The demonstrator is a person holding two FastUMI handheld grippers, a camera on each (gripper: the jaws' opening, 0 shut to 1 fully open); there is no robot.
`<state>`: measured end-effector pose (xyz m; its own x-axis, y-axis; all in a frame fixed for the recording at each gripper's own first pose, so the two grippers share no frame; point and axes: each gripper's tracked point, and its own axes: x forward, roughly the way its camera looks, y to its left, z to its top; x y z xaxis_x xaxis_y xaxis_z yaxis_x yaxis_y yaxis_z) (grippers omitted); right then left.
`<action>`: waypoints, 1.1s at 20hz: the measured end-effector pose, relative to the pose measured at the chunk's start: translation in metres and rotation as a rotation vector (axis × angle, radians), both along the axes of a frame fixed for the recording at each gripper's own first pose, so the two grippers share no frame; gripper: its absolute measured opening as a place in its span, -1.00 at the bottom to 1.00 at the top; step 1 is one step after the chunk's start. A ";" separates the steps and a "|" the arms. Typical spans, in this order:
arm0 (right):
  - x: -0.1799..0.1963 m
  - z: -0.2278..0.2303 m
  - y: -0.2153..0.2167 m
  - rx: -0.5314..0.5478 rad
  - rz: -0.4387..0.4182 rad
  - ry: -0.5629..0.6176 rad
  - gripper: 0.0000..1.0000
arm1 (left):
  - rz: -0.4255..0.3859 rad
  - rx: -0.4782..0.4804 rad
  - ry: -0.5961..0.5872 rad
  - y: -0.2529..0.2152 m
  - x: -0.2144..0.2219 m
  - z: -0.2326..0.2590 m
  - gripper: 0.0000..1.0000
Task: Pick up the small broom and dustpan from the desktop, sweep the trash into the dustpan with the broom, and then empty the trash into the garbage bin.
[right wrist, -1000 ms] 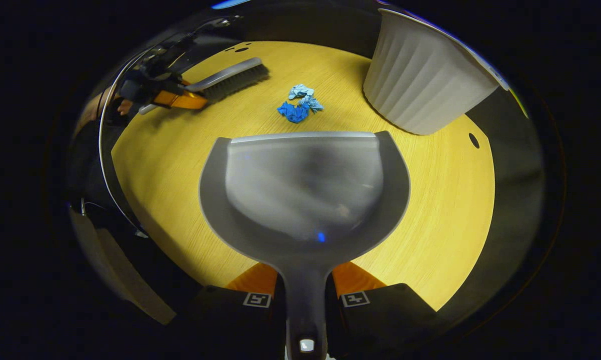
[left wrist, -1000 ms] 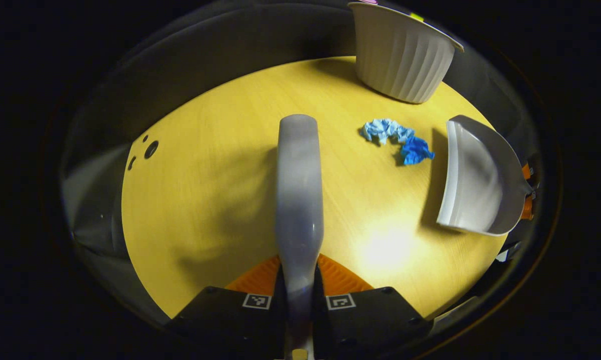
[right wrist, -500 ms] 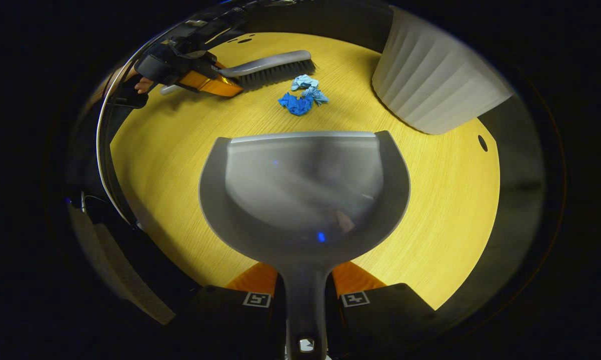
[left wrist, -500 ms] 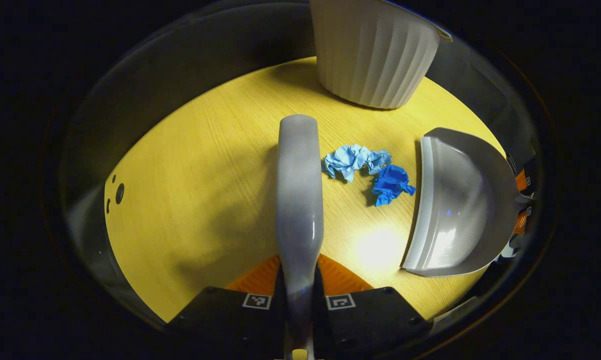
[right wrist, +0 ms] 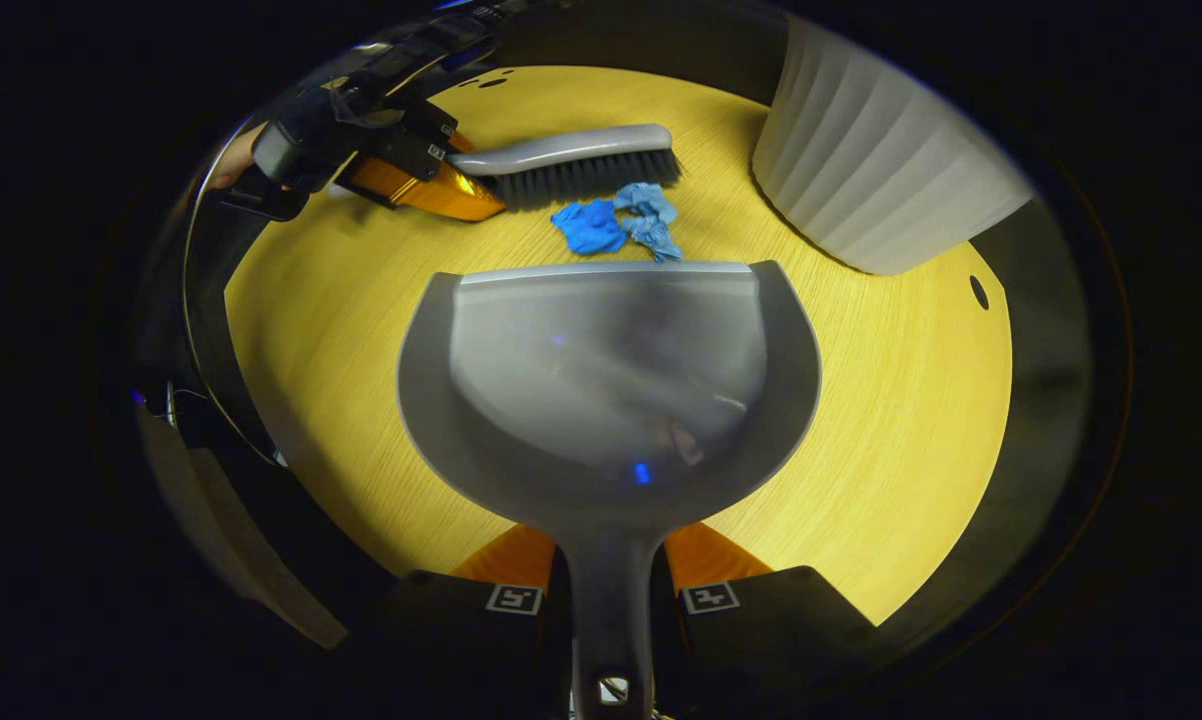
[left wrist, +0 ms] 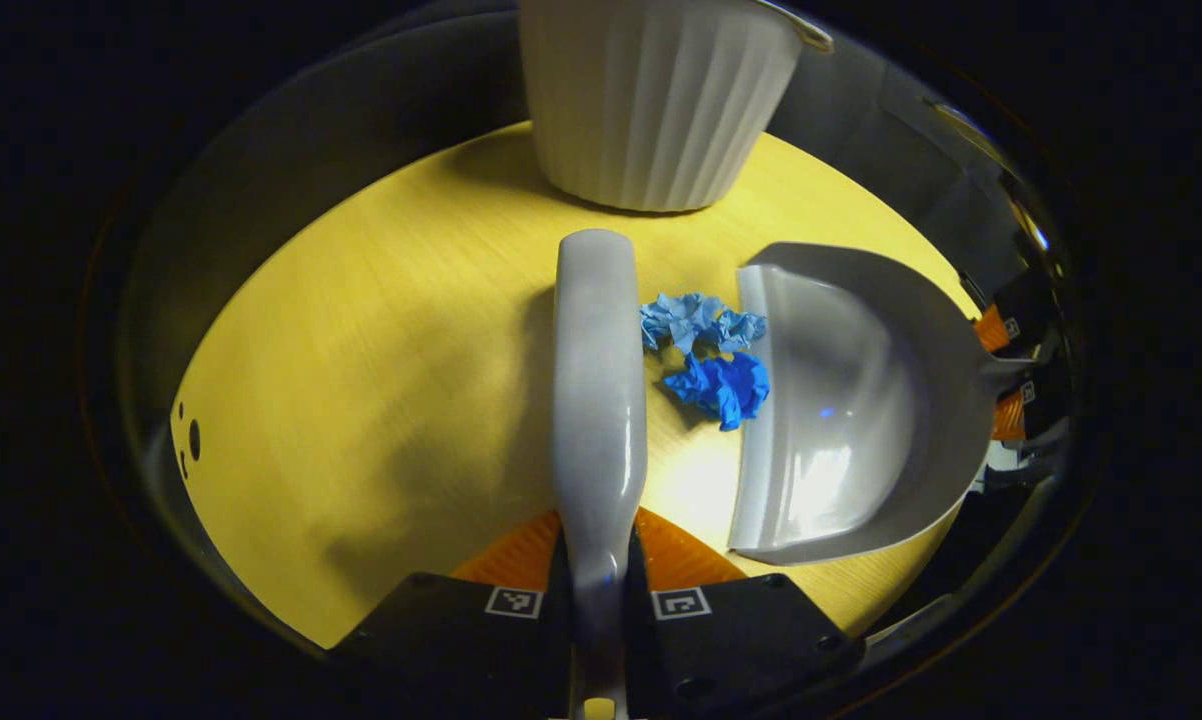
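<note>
My left gripper (left wrist: 598,570) is shut on the handle of the grey broom (left wrist: 598,390), which runs straight ahead over the yellow desktop (left wrist: 381,380). Two crumpled paper scraps, pale blue (left wrist: 689,320) and dark blue (left wrist: 721,388), lie squeezed between the broom and the lip of the grey dustpan (left wrist: 841,410). My right gripper (right wrist: 611,580) is shut on the dustpan's handle. In the right gripper view the dustpan (right wrist: 611,370) points at the scraps (right wrist: 611,222), with the broom's bristles (right wrist: 581,175) touching them from behind and the left gripper (right wrist: 361,150) at the far left.
A white ribbed garbage bin (left wrist: 651,100) stands on the desk just beyond the broom's tip, and at the upper right (right wrist: 881,170) in the right gripper view. Small holes (left wrist: 193,440) mark the desk's left edge.
The broom has swung toward the dustpan and pushed both scraps up against its lip. The dustpan has moved forward to meet them. The gap between the two tools has closed.
</note>
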<state>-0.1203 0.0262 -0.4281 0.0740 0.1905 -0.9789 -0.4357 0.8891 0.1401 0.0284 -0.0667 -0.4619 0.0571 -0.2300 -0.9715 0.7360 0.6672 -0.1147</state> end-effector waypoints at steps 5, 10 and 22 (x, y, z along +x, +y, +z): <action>0.001 -0.002 0.000 0.027 -0.033 -0.058 -0.28 | -0.019 -0.086 0.089 -0.035 -0.036 0.023 -0.50; -0.001 0.005 0.001 0.056 -0.086 -0.139 -0.29 | 0.041 -0.046 -0.041 -0.034 -0.030 0.037 -0.50; 0.030 0.105 -0.020 -0.053 -0.415 -0.171 -0.29 | 0.320 0.013 -0.071 -0.027 -0.033 0.039 -0.49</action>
<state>-0.0903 0.0064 -0.3234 0.2951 0.0603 -0.9536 -0.0540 0.9975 0.0463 -0.0042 -0.0934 -0.4227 0.1921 -0.1770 -0.9653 0.4946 0.8670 -0.0605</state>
